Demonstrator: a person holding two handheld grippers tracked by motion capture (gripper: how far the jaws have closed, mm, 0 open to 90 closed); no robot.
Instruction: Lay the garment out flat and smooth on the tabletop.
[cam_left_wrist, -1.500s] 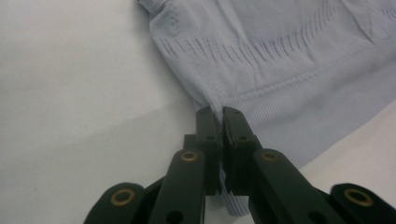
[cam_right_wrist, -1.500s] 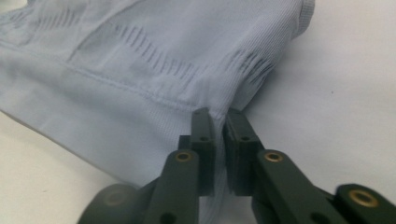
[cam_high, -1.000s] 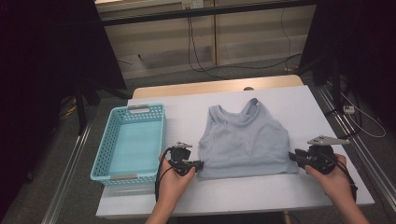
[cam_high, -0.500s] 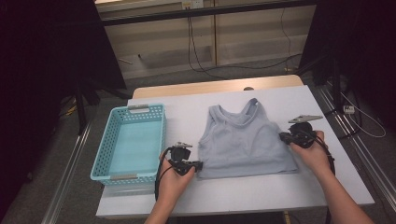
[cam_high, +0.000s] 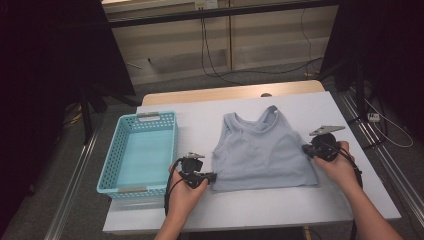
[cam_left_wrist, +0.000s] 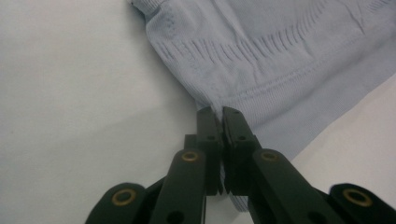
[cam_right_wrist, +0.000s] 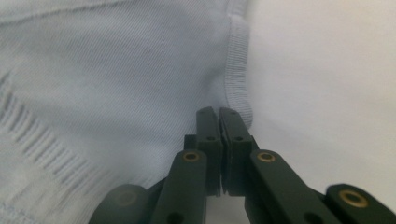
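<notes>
Fingers of the left gripper (cam_left_wrist: 219, 112) and right gripper (cam_right_wrist: 218, 112) are clenched on the top's (cam_high: 262, 152) edges; pinched fabric hidden.

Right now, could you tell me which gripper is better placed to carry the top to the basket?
Probably the left gripper: it is shut on the top's hem corner right beside the basket; the right gripper grips the far edge.
</notes>
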